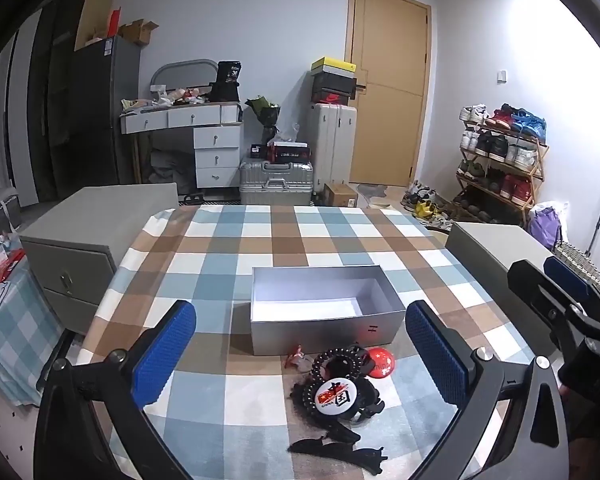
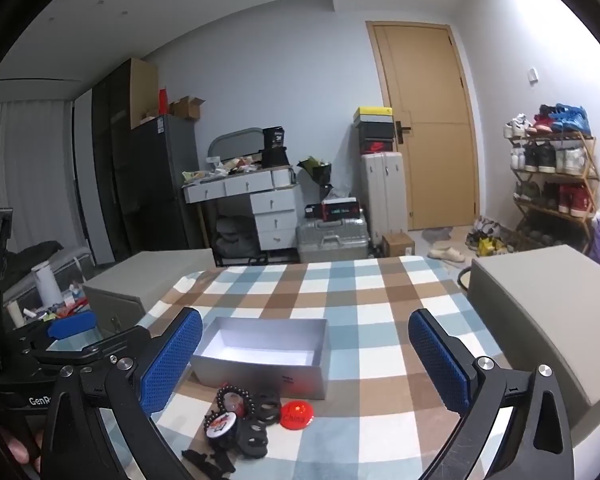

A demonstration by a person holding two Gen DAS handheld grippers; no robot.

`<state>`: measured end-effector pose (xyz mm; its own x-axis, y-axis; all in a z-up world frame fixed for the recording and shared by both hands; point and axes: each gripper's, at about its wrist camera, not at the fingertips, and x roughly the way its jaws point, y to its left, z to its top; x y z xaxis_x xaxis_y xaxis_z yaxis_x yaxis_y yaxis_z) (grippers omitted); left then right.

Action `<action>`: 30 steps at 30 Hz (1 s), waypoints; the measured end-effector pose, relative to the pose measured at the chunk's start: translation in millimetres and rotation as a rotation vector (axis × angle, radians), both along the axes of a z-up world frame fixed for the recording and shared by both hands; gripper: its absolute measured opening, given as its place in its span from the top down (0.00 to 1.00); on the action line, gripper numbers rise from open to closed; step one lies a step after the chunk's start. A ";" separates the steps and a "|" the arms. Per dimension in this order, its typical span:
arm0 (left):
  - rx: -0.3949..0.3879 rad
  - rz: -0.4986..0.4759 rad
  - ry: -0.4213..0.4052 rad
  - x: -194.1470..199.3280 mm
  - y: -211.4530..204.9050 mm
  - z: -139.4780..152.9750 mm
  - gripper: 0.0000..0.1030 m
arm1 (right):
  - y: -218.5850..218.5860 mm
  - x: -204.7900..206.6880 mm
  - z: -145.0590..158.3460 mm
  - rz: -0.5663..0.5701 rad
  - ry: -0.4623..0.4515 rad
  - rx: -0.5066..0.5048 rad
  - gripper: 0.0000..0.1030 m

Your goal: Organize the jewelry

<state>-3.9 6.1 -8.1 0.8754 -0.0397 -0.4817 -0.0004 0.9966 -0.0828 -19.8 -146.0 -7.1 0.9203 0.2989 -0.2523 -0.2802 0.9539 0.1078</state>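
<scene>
Both tools are spread wide and grasp nothing: the left tool (image 1: 300,354) frames the jewelry pile (image 1: 338,392) at lower centre of its view, the right tool (image 2: 305,364) likewise. The pile lies on the checked worktop (image 1: 300,236), just in front of the open grey box (image 1: 326,308), a red badge (image 1: 381,362) beside it

A table in a checked cloth (image 1: 300,248) carries an open silver box (image 1: 324,334) at centre, with jewelry (image 1: 340,384) heaped at its six o'clock.
</scene>
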 end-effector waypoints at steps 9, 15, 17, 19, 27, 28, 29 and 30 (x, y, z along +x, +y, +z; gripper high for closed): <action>0.005 -0.009 0.012 1.3 1.0 -1.9 0.01 | 0.1 0.1 -0.9 0.003 -0.003 0.010 0.00; 0.018 -0.004 0.009 0.5 1.4 -2.2 0.01 | -0.6 -2.1 -6.6 0.037 -0.045 0.023 0.00; 0.015 -0.004 0.013 0.8 2.5 -2.1 0.01 | 1.0 -0.8 -7.0 0.039 -0.041 0.018 0.00; 0.015 0.001 0.014 0.8 3.9 -1.4 0.01 | 2.2 -0.8 -7.0 0.046 -0.041 0.020 0.00; 0.016 0.022 0.021 0.9 14.6 -3.1 0.01 | 2.4 2.8 -9.0 0.046 -0.029 0.021 0.00; 0.014 0.023 0.024 1.3 15.3 -3.6 0.01 | 2.8 3.4 -9.5 0.047 -0.027 0.020 0.00; 0.013 0.024 0.027 1.6 16.4 -4.3 0.01 | 3.2 3.9 -10.0 0.048 -0.025 0.019 0.00; 0.013 0.025 0.029 1.8 16.5 -4.6 0.01 | 3.1 1.4 -10.9 0.048 -0.027 0.019 0.00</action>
<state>-2.1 22.6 -12.8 0.8620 -0.0115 -0.5068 -0.0277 0.9972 -0.0698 -18.4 -142.9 -18.0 0.9114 0.3469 -0.2215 -0.3283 0.9373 0.1171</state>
